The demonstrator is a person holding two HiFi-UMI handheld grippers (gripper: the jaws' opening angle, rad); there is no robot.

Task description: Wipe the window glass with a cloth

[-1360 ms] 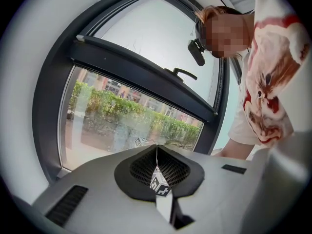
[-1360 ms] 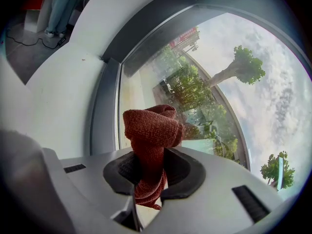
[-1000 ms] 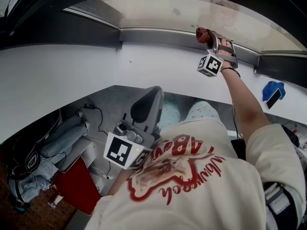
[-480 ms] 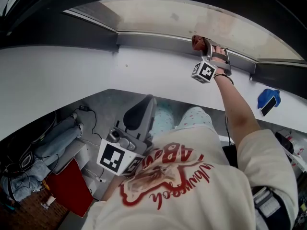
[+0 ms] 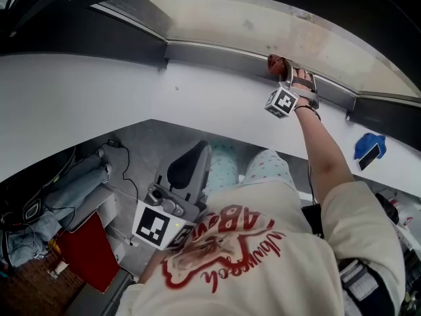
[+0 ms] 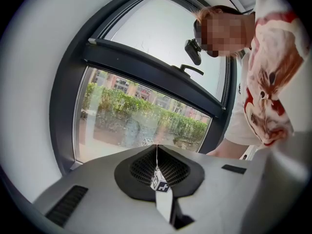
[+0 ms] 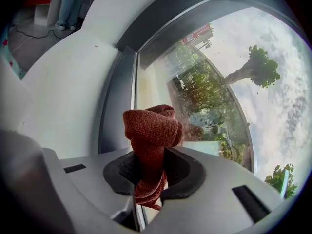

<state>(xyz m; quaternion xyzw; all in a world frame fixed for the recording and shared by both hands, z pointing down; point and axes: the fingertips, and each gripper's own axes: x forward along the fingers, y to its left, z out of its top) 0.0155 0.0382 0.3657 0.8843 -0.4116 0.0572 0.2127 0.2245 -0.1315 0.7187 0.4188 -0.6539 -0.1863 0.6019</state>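
My right gripper (image 5: 284, 78) is stretched out to the window and shut on a bunched rust-red cloth (image 7: 148, 135). The cloth (image 5: 275, 64) rests at the lower edge of the window glass (image 5: 263, 28), beside the grey frame (image 5: 210, 51). In the right gripper view the cloth's top fold touches the glass (image 7: 209, 91), which shows streaks and specks. My left gripper (image 5: 192, 160) hangs low near the person's chest, away from the window, jaws shut with nothing between them. In the left gripper view my left gripper (image 6: 156, 152) points at the window glass (image 6: 141, 116).
A white wall (image 5: 85, 97) runs below the window. A blue item (image 5: 370, 147) sits on the wall at the right. Clothes and cables (image 5: 59, 189) lie on the floor at the left beside a red object (image 5: 82, 252). A window handle (image 6: 189, 69) shows on the upper frame.
The right gripper with the cloth has slid a short way along the bottom edge of the glass. The left gripper has stayed low by the body.
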